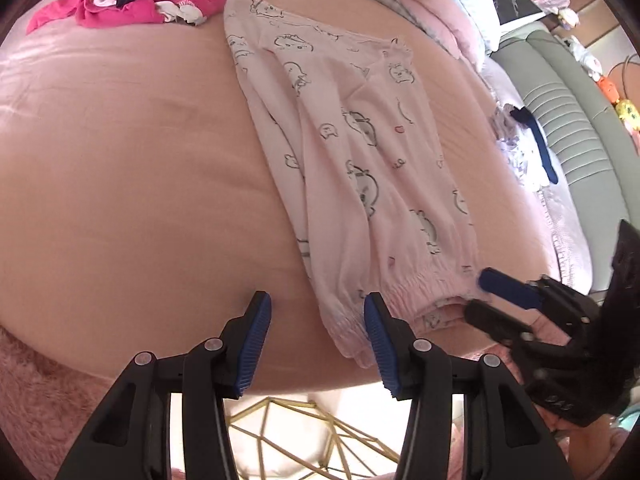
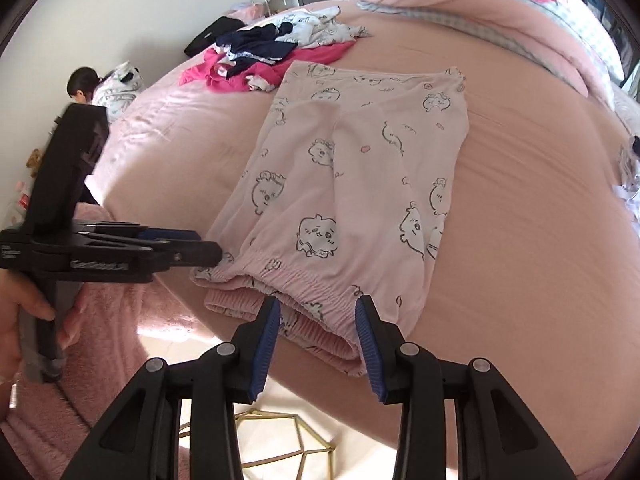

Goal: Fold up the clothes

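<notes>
Blue ribbed pads [image 1: 256,344] of the left gripper [image 1: 318,344] filled the bottom of its own view, jaws standing apart with nothing between them, above the near edge of the bed [image 1: 120,184]. Its right pad overlapped the elastic waistband [image 1: 404,292] of the pale pink pajama pants [image 1: 360,152] in the picture, though whether it touched the cloth I could not tell. These pants, printed with small cartoon animals, lay folded lengthwise on the pink sheet, waistband toward the cameras and legs running away toward the far side.

From the right wrist view, the right gripper [image 2: 316,344] hung over the waistband [image 2: 312,280] at the near edge of the pajama pants [image 2: 352,168], jaws released, the gathered elastic showing in the gap between the pads without being pinched. A hand [image 2: 24,312] held the left gripper's handle at the left of that view, its tips [image 2: 200,246] reaching just beside the pants' left corner.

Farther up the bed sat a heap of unfolded clothes [image 2: 272,52], magenta, navy and white, near the pants' far end. Pink and checked bedding [image 2: 480,12] was bunched along the far right. Below the bed edge a gold wire-frame object [image 1: 312,436] showed between the fingers. Someone dark-haired [image 2: 82,84] was partly visible beyond the bed's left side
</notes>
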Demonstrator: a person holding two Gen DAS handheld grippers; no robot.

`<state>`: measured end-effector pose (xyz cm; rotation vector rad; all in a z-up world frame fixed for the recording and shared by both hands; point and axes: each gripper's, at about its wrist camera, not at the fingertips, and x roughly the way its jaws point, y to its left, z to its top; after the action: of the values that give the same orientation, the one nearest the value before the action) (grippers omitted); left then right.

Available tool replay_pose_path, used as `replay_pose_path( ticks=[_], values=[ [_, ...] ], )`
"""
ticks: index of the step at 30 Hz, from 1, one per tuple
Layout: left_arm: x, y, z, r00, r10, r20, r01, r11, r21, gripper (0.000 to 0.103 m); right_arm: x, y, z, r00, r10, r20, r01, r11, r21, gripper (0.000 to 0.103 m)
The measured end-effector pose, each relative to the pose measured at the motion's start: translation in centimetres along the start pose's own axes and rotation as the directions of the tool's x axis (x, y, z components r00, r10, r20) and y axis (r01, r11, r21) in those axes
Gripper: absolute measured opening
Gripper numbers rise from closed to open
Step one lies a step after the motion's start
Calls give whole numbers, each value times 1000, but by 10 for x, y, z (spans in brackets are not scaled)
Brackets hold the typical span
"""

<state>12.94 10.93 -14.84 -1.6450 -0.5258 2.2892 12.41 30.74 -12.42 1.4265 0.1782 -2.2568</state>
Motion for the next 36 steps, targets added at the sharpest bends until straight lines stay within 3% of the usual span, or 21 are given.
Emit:
replay_pose_path(
  ticks=[3,5,8,15,22,27,33,36],
  values=[
    [-3,-7,-2,999,-47,11,47,999,0,45,4,8,-5,1000,-26,-9,26,999,-42,38],
    [0,-9,-4,998,-61,11,61,998,-7,27,-2,9,-10,1000,-4,2,4,999,-53,38],
    [3,-11,-6,998,-67,12,68,998,-19,17,-2,4,-15,1000,-18,0,18,999,-49,38],
    [13,-13,-5,994,-107,12,107,994,-30,18,-3,-4,-21,999,-50,13,50,999,0,38],
    [25,-2,-7,991,-137,-1,137,987,-87,19,12,3,-10,997,-73,11,73,996,-48,39],
    [8,-8,-8,987,-150,62,154,986,-60,13,20,-1,-6,995,-101,7,101,995,-25,38],
    [-27,-26,-15,983,-140,116,140,990,7,12,-26,-8,-16,979,-156,130,155,988,17,32],
    [-5,-19,-20,992,-114,50,115,993,-20,12,-22,-23,-28,988,-127,93,119,989,84,32]
  ],
)
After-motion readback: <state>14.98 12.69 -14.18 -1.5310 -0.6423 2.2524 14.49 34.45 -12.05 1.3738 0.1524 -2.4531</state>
